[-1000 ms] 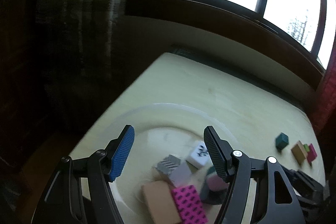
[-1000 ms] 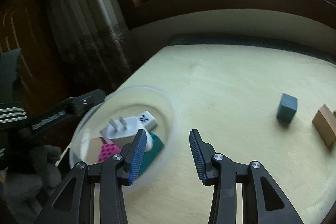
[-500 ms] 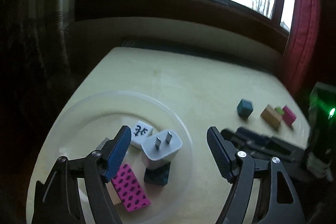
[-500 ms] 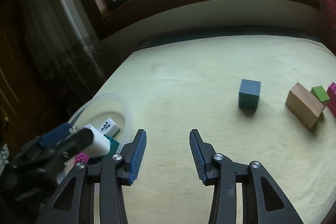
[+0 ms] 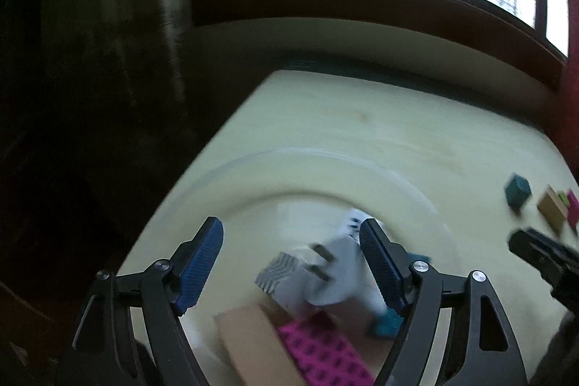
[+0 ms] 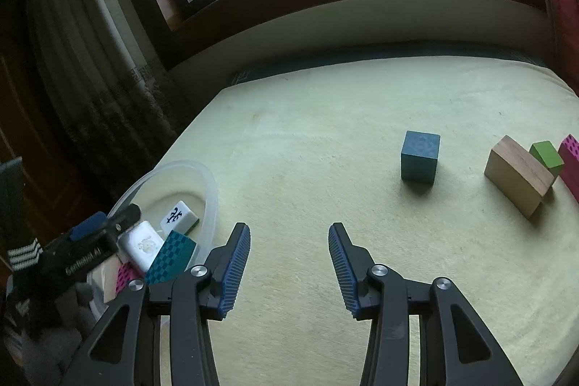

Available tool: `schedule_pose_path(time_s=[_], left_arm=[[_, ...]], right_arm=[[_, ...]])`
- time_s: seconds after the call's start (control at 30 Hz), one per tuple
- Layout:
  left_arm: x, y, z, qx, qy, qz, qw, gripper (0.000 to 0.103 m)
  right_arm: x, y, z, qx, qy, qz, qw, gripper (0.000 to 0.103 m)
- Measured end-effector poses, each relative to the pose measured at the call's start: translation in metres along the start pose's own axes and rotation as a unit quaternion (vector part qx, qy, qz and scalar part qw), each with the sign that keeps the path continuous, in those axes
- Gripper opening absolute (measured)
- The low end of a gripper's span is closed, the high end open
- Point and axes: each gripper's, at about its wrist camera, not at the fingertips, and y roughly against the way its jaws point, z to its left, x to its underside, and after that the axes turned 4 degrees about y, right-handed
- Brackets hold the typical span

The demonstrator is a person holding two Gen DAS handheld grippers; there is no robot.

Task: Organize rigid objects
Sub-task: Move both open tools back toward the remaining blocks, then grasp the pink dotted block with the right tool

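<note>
Bowl [image 6: 211, 190] at near left of desk [image 6: 325, 169], holding charger [image 6: 143, 243] and tile [image 6: 179, 214]; cube [image 6: 419, 156] and wooden block [image 6: 517, 174] sit far right.

Clear round bowl [image 6: 211, 194] holding a white charger [image 6: 144, 244], mahjong tile [image 6: 179, 214], teal checkered block [image 6: 172, 255]; apart lie a teal cube [image 6: 419, 156], wooden block [image 6: 519, 176], green cube [image 6: 547, 153]

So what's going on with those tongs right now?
Both tongs open, empty. Left tongs over clear bowl, above white charger. Right tongs face teal cube; path clear.
</note>
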Motion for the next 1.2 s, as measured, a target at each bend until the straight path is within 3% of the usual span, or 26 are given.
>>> schedule_pose_path(time_s=[0.13,0.27,0.57,0.97,1.2], left_arm=[[-0.002,0.000,0.010,-0.010,0.020,-0.004,0.9997,0.079],[-0.002,0.002,0.009,0.002,0.018,-0.006,0.9998,0.079],[-0.001,0.011,-0.017,0.033,-0.002,-0.004,0.9994,0.079],[0.007,0.020,-0.061,0.071,-0.026,0.008,0.9971,0.079],[0.013,0.018,-0.089,0.090,-0.045,0.016,0.9948,0.079]], right_arm=[[-0.001,-0.003,0.002,0.002,0.001,0.000,1.000,0.049],[0.000,-0.002,-0.002,0.009,-0.003,-0.002,1.000,0.054],[0.005,0.007,-0.028,0.048,-0.010,-0.005,0.999,0.055],[0.010,0.051,-0.112,0.138,-0.049,-0.022,0.989,0.058],[0.011,0.074,-0.158,0.165,-0.094,-0.032,0.981,0.061]])
